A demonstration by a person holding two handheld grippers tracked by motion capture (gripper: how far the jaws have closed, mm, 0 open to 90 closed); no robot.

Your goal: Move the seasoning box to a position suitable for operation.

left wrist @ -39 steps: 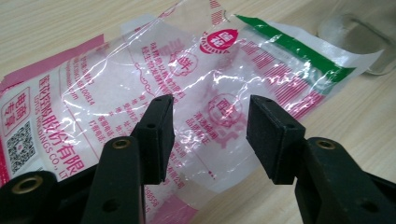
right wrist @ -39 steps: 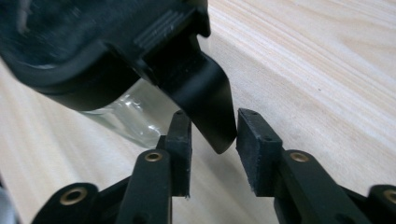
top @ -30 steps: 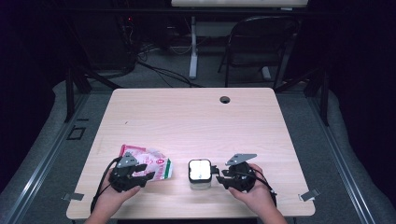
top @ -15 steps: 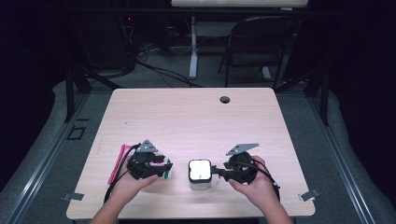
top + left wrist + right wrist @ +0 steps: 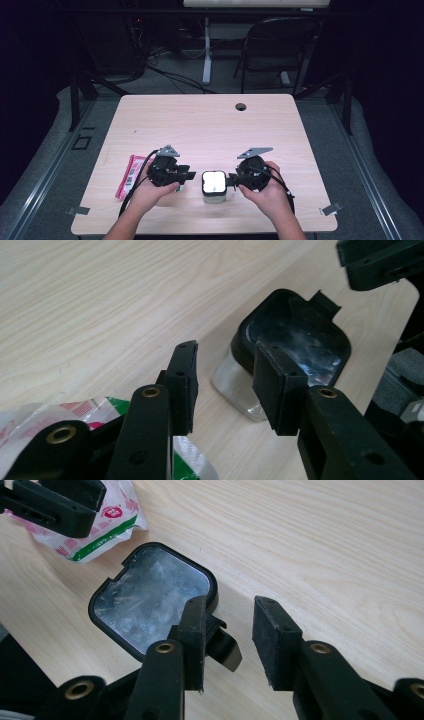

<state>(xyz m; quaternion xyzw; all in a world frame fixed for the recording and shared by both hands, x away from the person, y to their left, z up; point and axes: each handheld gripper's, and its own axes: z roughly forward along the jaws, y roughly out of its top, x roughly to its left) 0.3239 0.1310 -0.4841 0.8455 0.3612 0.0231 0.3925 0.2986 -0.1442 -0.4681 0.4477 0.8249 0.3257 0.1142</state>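
A clear square container with a black-rimmed lid stands near the table's front edge. My left gripper hovers just left of it, open. Its jaws have just been closing with nothing between the pads; the container lies beyond them. A pink, white and green bag lies under and left of that hand, its corner below the jaws. My right gripper is at the container's right side, open. Its jaws have just been closing around the lid's black tab, which sits beside one pad.
The wooden table has a cable hole at the back. A folding chair and cables stand on the floor behind it. In the right gripper view the left gripper sits over the bag.
The left hand has moved right off the bag toward the container and risen. The right hand has lifted a little beside the container.
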